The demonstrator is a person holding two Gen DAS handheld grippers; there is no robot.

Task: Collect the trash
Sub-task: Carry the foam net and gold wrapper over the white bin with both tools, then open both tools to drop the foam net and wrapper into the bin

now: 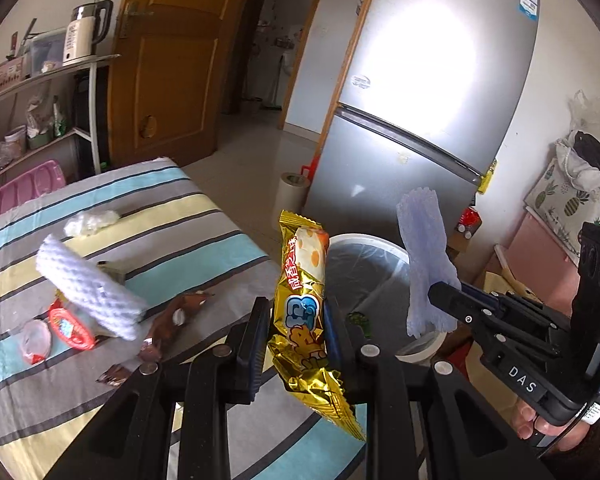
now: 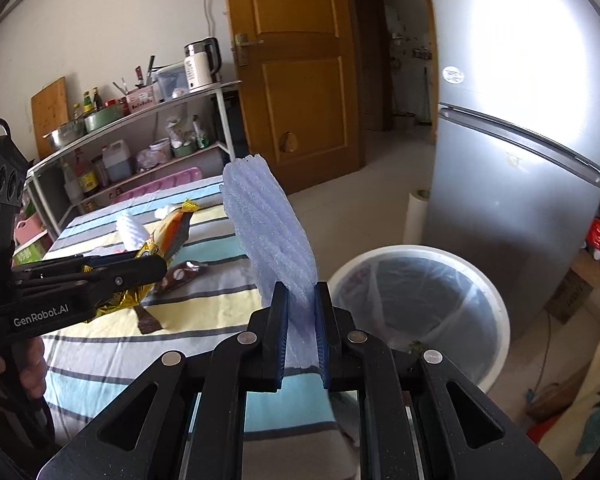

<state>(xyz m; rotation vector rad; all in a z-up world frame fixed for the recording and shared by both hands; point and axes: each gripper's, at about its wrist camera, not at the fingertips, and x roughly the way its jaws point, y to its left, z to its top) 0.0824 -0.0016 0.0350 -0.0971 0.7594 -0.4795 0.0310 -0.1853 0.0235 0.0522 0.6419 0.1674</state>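
Silver fridge (image 1: 432,92) stands far ahead of both pairs of fingers, behind the bin. Striped table cloth (image 1: 112,240) covers the table to the left of the left fingers and lower-left of the right fingers. White trash bin (image 2: 496,308) with a clear liner sits on the floor just past the table edge, right of the right fingers and directly behind the left ones.

Left gripper (image 1: 298,320) closed tight on a gold snack wrapper (image 1: 304,288); the wrapper stands near upright between the pads, top end poking up past the tips, bottom end hanging down below them, over the table edge with the bin behind it. Right gripper (image 2: 302,320) clamped on a pale blue foam sheet (image 2: 268,224); the sheet rises well above the fingertips and leans left, held beside the bin rim, not inside it. In the left view the foam hangs just right of the gold wrapper, above the bin opening.

Still on the cloth, left of the left fingers: white foam sleeve (image 1: 88,288), tilted, one end raised; red-rimmed cup lid (image 1: 70,328) partly under it; brown wrapper (image 1: 176,316) near the left fingertip; small brown scrap (image 1: 114,376) close to the left finger base; crumpled white plastic (image 1: 90,222) farther back. A hand (image 1: 540,420) grips the right tool's handle, only partly visible.
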